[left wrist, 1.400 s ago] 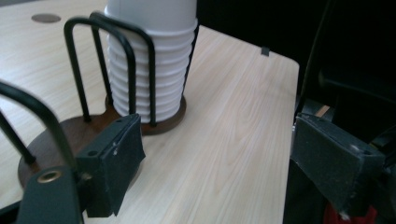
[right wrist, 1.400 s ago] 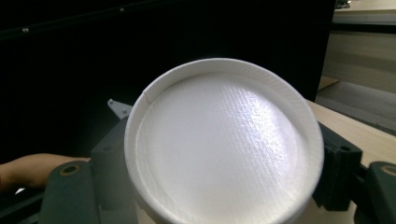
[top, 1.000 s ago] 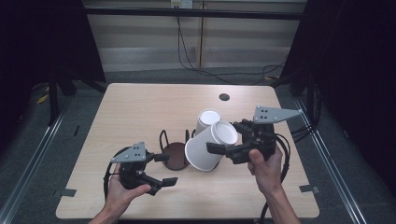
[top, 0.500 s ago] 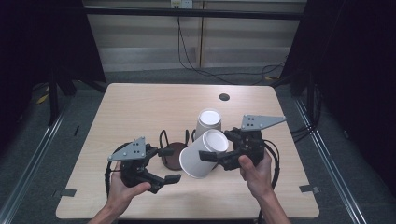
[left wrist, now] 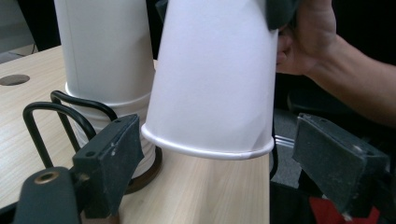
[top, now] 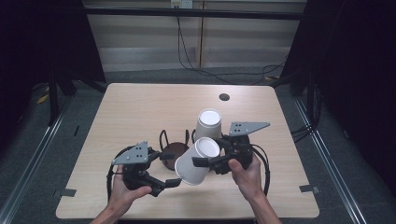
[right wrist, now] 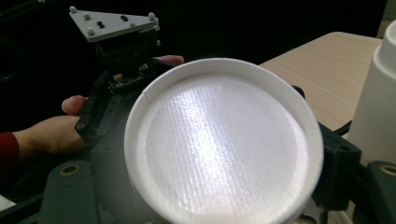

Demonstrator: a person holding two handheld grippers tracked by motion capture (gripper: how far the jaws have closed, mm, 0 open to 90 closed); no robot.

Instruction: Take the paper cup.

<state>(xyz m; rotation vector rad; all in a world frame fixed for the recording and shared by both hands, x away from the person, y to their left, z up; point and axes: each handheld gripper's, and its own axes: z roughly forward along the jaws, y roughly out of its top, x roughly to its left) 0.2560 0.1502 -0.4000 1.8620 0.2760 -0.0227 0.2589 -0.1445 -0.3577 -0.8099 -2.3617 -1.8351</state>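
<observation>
My right gripper (top: pixel 206 157) is shut on a white paper cup (top: pixel 194 163), held upside down and tilted, its rim low over the table. The cup's flat base (right wrist: pixel 224 140) faces the right gripper view, with a jaw on each side of it. My left gripper (top: pixel 172 169) is open at the front left. In its view the held cup's rim (left wrist: pixel 208 151) hangs between the two pads (left wrist: pixel 109 156) without being pressed. A second white cup (top: pixel 208 123) stands upside down on a brown holder with black wire loops (top: pixel 170 149).
The wooden table (top: pixel 140 107) has a small dark hole (top: pixel 224 97) near its far edge. Cables run over the floor behind it. The person's right hand (left wrist: pixel 303 42) shows beyond the held cup, the left hand and its gripper (right wrist: pixel 116 70) behind the cup's base.
My right gripper has come down and leftward with the cup, bringing its rim between the left gripper's jaws. The left gripper has stayed in place.
</observation>
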